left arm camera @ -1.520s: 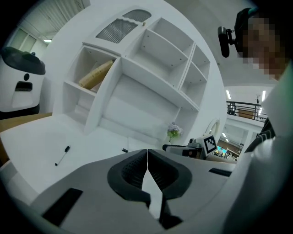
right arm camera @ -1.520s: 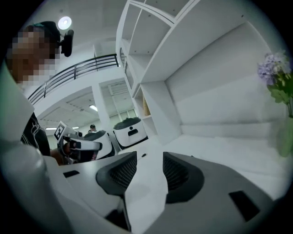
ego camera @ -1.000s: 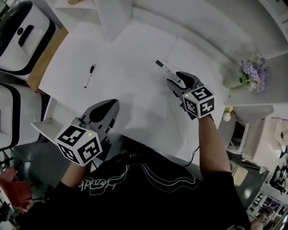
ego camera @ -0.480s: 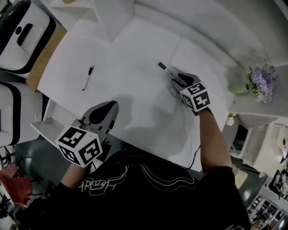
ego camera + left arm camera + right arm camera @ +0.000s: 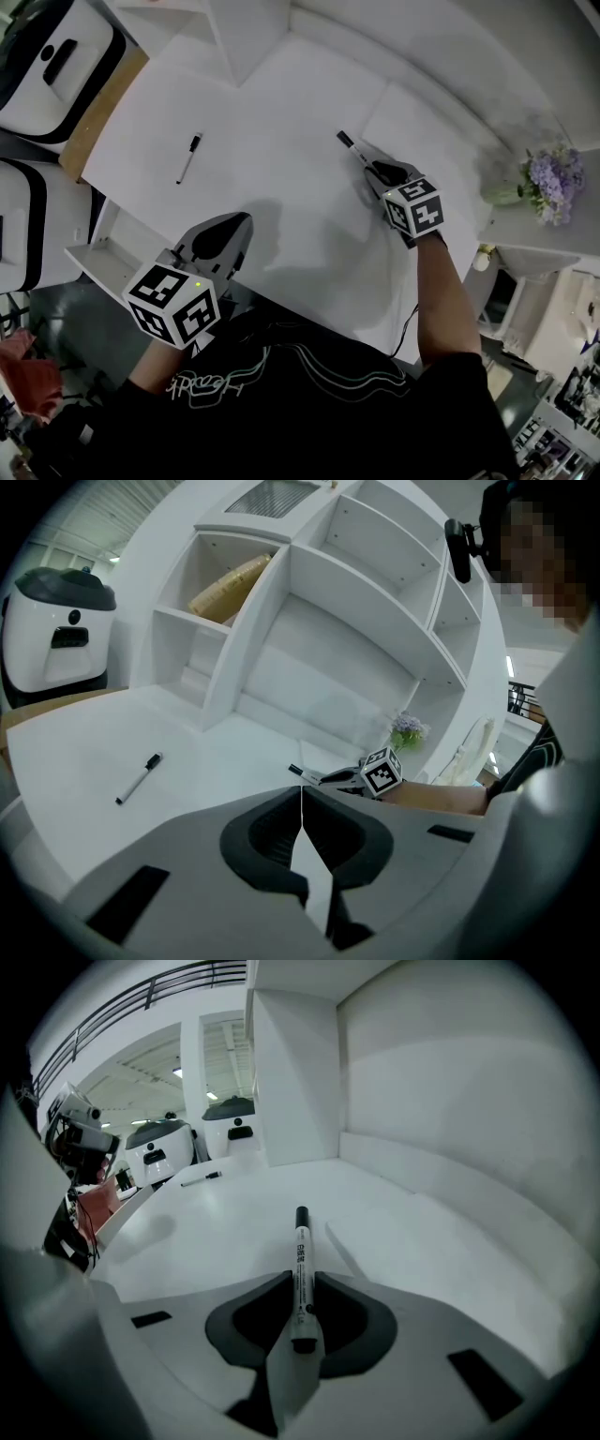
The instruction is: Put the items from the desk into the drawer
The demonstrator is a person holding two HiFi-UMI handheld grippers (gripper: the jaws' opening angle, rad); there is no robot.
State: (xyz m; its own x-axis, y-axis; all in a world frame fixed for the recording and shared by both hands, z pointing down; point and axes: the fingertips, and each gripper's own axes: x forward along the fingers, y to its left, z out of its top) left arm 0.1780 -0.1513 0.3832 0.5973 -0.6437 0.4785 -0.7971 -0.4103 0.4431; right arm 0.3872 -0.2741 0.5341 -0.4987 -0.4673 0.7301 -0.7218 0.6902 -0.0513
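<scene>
A black-capped white marker (image 5: 351, 150) is clamped in my right gripper (image 5: 373, 172) and pokes out ahead of it, just above the white desk (image 5: 281, 112). In the right gripper view the marker (image 5: 301, 1265) lies lengthwise between the jaws of this gripper (image 5: 301, 1283). A second marker (image 5: 188, 157) lies on the desk at the left, also seen from the left gripper (image 5: 139, 778). My left gripper (image 5: 232, 227) hovers at the desk's near edge with its jaws pressed together (image 5: 302, 794) and nothing in them. An open white drawer (image 5: 101, 259) sticks out below the desk's left edge.
White shelving (image 5: 309, 602) rises behind the desk, with a tan box (image 5: 229, 586) in one cubby. A vase of purple flowers (image 5: 546, 178) stands at the right. White-and-black machines (image 5: 58, 56) stand left of the desk.
The right gripper with its marker has drawn a little further from the head camera, over the desk. The left gripper and the loose marker have hardly moved.
</scene>
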